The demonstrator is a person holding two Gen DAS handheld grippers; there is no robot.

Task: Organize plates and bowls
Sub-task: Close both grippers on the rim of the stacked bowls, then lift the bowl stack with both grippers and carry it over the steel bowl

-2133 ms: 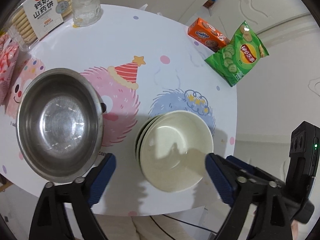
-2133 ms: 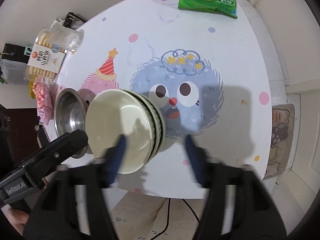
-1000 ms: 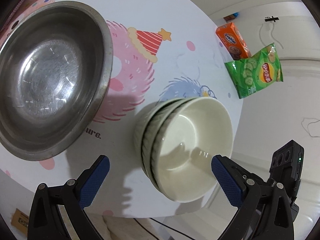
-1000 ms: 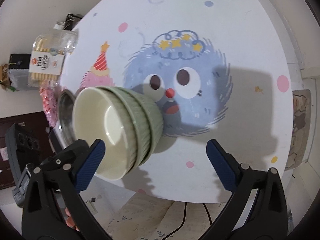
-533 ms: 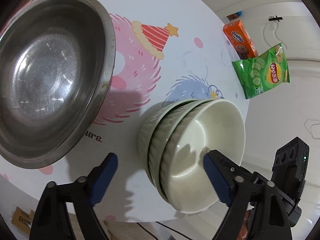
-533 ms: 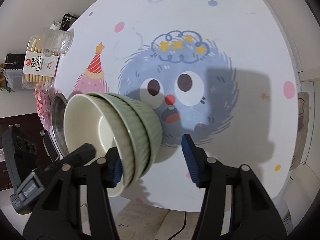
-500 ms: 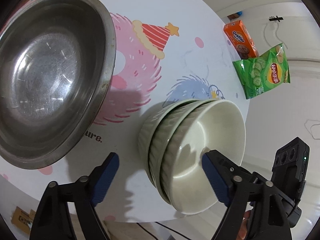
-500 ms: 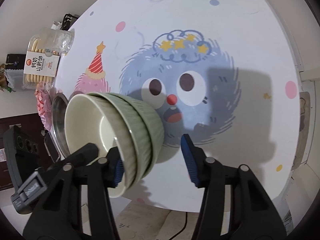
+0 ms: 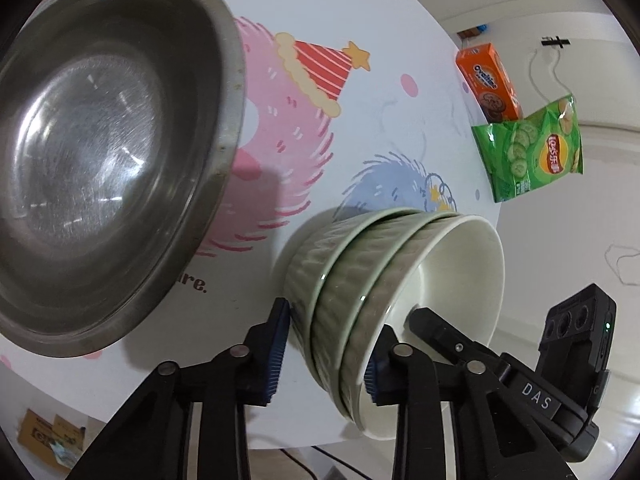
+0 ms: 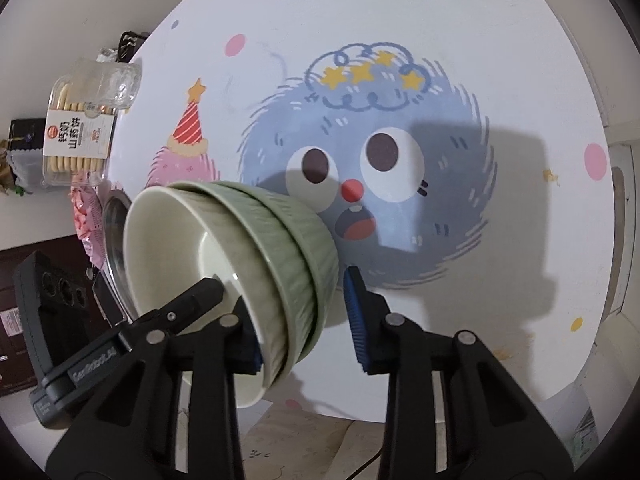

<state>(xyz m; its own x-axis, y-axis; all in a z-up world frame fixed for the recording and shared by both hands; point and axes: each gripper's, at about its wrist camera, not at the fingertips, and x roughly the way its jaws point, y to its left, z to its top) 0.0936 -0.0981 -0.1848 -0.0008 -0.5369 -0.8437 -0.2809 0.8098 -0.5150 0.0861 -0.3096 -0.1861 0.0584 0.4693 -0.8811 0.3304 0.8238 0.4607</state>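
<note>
Down at the near edge of the round table [image 9: 400, 40], the left wrist view shows a stack of green ribbed bowls [image 9: 360, 280], three nested together with a pale cream inside showing at the top one. The left gripper [image 9: 324, 350] straddles the stack's near rim: one blue pad lies against the outer wall of the lowest bowl, the other sits inside the top bowl, and the jaws are closing on the rim between them. Whether the pads already press firmly cannot be told for sure, though both appear to touch. Beside it on the right, a black finger of the right gripper [image 9: 440, 328] reaches inside the same top bowl. A large steel bowl [image 9: 100, 152] sits just left of the stack. Far across the table lie an orange biscuit box [image 9: 490, 80] and a green crisp packet [image 9: 528, 152].

Next, the right wrist view shows the stack of green ribbed bowls [image 10: 280, 248] over the blue cartoon print. The right gripper [image 10: 304, 320] brackets the rim, its inner pad against the top bowl's inside; the outer pad stands a little clear of the lowest bowl's wall, and the jaws are closing. A finger of the left gripper [image 10: 192, 300] enters the bowl from the left. The steel bowl [image 10: 114, 224] peeks out behind, with a clear box of biscuits [image 10: 80, 128] beyond it.
</note>
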